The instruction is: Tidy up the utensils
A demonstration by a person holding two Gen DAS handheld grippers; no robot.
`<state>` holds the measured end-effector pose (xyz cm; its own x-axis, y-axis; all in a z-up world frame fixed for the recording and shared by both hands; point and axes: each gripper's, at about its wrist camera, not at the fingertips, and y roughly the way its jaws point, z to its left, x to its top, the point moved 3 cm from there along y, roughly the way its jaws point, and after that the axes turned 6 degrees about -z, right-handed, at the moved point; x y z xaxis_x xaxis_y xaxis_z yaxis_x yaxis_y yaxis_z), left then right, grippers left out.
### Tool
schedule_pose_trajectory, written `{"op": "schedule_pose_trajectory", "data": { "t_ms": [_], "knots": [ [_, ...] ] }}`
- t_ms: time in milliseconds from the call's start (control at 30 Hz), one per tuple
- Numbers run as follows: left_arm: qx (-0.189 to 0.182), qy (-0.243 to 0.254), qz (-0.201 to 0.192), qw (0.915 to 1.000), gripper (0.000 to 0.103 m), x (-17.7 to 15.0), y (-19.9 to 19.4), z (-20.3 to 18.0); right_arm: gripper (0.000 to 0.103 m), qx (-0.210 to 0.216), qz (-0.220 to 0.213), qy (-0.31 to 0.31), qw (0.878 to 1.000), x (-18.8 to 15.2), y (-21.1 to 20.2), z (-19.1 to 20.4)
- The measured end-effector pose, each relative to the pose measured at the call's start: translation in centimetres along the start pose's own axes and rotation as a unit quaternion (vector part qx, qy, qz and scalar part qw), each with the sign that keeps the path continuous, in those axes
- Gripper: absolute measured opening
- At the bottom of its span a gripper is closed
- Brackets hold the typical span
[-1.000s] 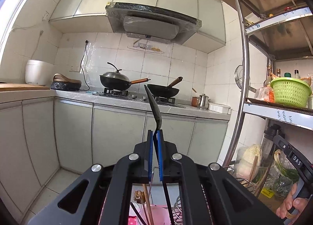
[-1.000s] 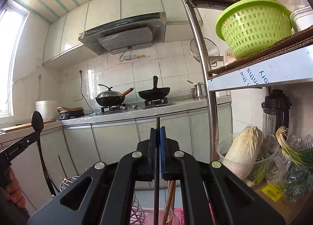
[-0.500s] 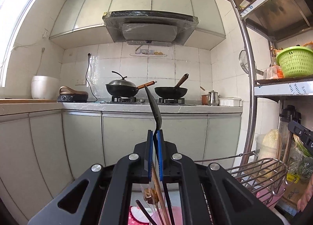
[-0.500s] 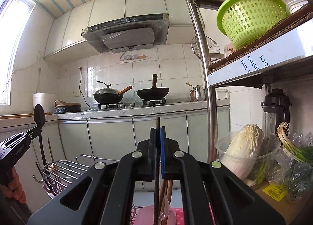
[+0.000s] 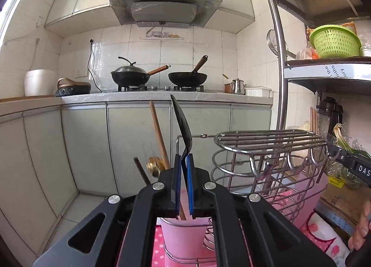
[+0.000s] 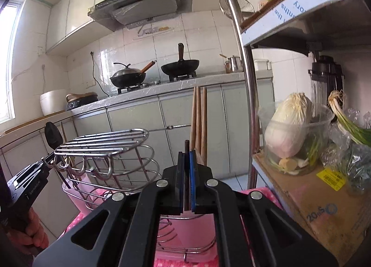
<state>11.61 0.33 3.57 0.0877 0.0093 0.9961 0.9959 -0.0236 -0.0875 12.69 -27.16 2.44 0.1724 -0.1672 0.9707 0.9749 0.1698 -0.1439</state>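
Wire rack [image 5: 269,141] risen into view, box [image 6: 322,211] reading "20"

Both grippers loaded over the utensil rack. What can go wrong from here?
1. The black spoon sits tilted in the left gripper; it could pivot or slip on the way down.
2. The pink cup already holds wooden chopsticks; the spoon may jam against them.
3. The right gripper holds a thin dark stick near the wire rack; it may snag.

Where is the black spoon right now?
The black spoon is pinched upright in the left gripper, above the pink cup and left of the wire rack.
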Motion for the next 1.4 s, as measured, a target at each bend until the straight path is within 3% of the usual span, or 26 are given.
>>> {"op": "schedule_pose_trajectory", "data": {
  "t_ms": [533,633,667,733,767,833,1067,1400],
  "knots": [
    [-0.024,-0.031,0.092,0.995,0.004,-1.7,1.3,0.7,0.006,0.031,0.068,0.051,0.996,0.8,1.3,-1.0],
    [-0.033,-0.041,0.104,0.9932,0.009,-1.5,1.3,0.7,0.007,0.044,0.088,0.056,0.994,1.0,1.6,-0.8],
    [-0.039,-0.043,0.107,0.9926,0.012,-1.4,1.1,0.6,0.012,0.044,0.093,0.054,0.993,1.0,1.6,-0.8],
    [-0.045,-0.041,0.105,0.9927,0.031,-1.0,0.6,0.5,0.026,0.041,0.099,0.048,0.993,1.2,1.4,-0.7],
    [-0.048,-0.04,0.101,0.993,0.034,-0.7,0.3,0.4,0.034,0.042,0.097,0.049,0.993,1.3,1.2,-0.6],
    [-0.051,-0.034,0.094,0.9936,0.04,-0.2,-0.4,0.1,0.04,0.041,0.089,0.048,0.994,1.6,0.6,-0.5],
    [-0.065,-0.033,0.083,0.9939,0.043,1.7,-3.0,-0.4,0.045,0.039,0.085,0.038,0.995,2.4,-1.8,-0.2],
    [-0.082,-0.059,0.116,0.9881,0.046,1.7,-6.4,-0.5,0.058,0.047,0.107,0.039,0.992,0.5,-5.4,1.3]
  ]
}}
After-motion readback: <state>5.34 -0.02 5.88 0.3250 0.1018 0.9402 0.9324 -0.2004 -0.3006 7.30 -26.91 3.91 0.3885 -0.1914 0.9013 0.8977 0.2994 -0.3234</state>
